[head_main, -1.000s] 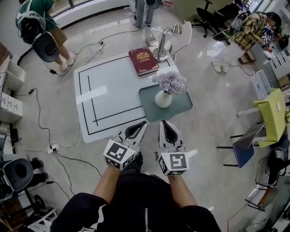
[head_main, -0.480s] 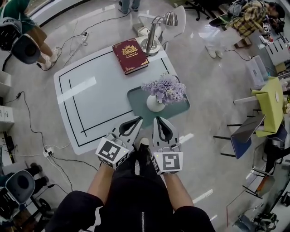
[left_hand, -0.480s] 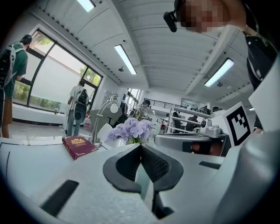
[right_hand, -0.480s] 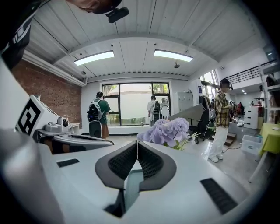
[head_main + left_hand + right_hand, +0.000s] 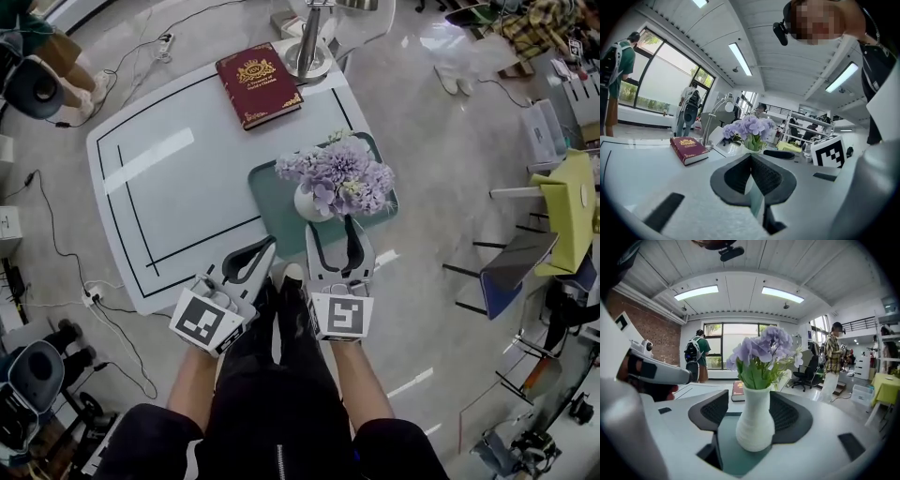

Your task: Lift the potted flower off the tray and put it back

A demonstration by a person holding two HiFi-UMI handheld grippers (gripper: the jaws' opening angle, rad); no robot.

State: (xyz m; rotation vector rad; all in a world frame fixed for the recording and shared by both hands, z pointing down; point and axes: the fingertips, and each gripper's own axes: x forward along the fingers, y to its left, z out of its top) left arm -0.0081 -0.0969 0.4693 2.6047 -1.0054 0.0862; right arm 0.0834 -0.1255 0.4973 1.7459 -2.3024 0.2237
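The right hand-held gripper [image 5: 336,227] has just been opening its jaws. They now stand wide on either side of the white ribbed vase of lilac flowers [image 5: 754,423] without pressing it. The left hand-held gripper [image 5: 751,157] is closed and empty. The vase stands on the grey-green tray [image 5: 270,192] at the edge of the white worktop [image 5: 169,178]. It is probably light, top-heavy, slick and breakable, so grip the neck gently.

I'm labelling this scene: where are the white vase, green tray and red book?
white vase [image 5: 754,423], right gripper view, middle of its ribbed body.
green tray [image 5: 272,206], head view, bare surface left of the vase.
red book [image 5: 259,84], head view, centre of the cover.
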